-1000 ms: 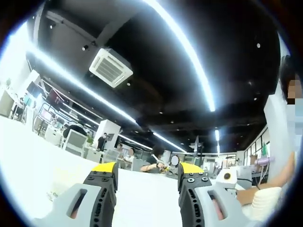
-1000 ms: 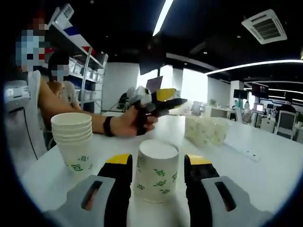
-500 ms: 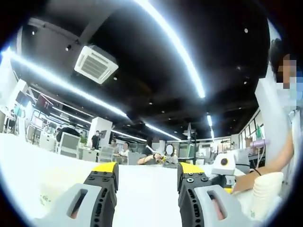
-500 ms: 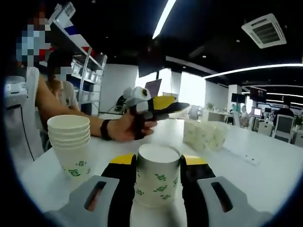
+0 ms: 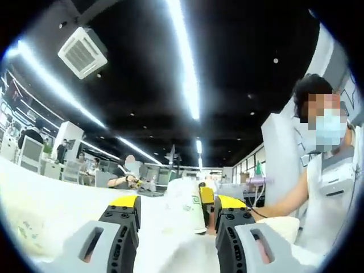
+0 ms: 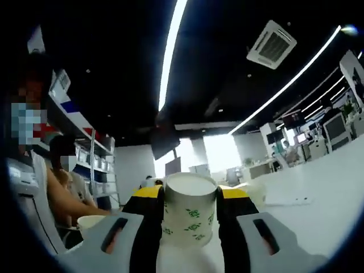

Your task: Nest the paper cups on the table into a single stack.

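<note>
My right gripper is shut on a white paper cup with green marks, held upright in the air between its yellow-tipped jaws. Low at the left of the right gripper view peeks the rim of the cup stack. In the left gripper view that same cup hangs ahead, tilted, with the right gripper's yellow tip beside it. My left gripper is open and holds nothing. The pale top of the stack lies at the lower right there.
A person in a white sleeveless top sits close on the right of the left gripper view. The white table stretches away to the right. A pack of white rolls sits behind the held cup. Shelves stand at the back left.
My right gripper has lifted the cup off the table and its view has tilted up. The left gripper view has swung right, bringing the held cup and the person into it.
</note>
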